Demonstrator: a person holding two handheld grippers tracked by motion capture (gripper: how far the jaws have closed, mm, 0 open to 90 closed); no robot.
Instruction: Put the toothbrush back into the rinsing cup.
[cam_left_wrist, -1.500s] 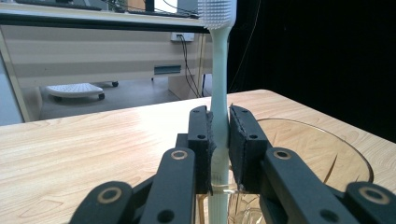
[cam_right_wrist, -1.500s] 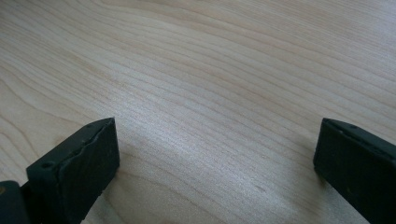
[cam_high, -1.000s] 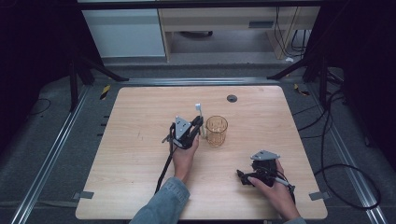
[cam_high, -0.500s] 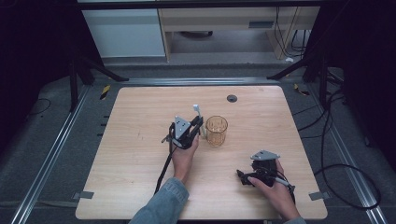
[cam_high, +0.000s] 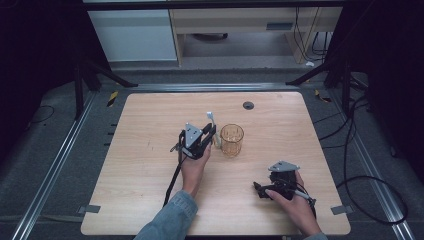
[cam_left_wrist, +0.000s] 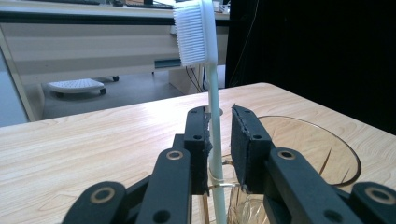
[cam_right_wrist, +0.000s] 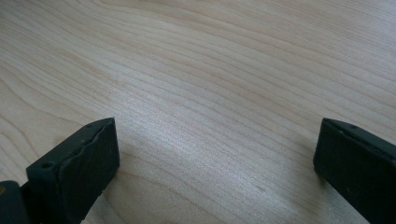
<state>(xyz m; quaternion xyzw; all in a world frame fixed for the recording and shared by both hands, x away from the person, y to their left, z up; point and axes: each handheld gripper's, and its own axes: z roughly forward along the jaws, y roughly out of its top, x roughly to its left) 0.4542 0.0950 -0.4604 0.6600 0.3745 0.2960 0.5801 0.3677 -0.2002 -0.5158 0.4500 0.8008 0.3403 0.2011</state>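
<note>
Near the middle of the table (cam_high: 150, 150), toothbrush (cam_high: 213, 125) upright, bristle head on top, just left of an amber cup (cam_high: 232, 140). Held between the pads of the left gripper (cam_high: 212, 132), jaws narrow and just eased apart a little: in the left gripper view, stem (cam_left_wrist: 212, 100) against one pad, a sliver of gap to the other. Lower end of the stem cut off at the bottom there, so hard to say whether standing in the cup (cam_left_wrist: 317, 149) or just outside its rim. Cup itself half hidden behind the jaws. Bristles (cam_left_wrist: 189, 35) white, sharp against a blurred background.

Toward the near right corner, right gripper (cam_high: 258, 189) low over bare wood, well apart from cup and toothbrush. Jaws wide, nothing between them in the right gripper view (cam_right_wrist: 215, 154). Tips cut off by the frame edges.
</note>
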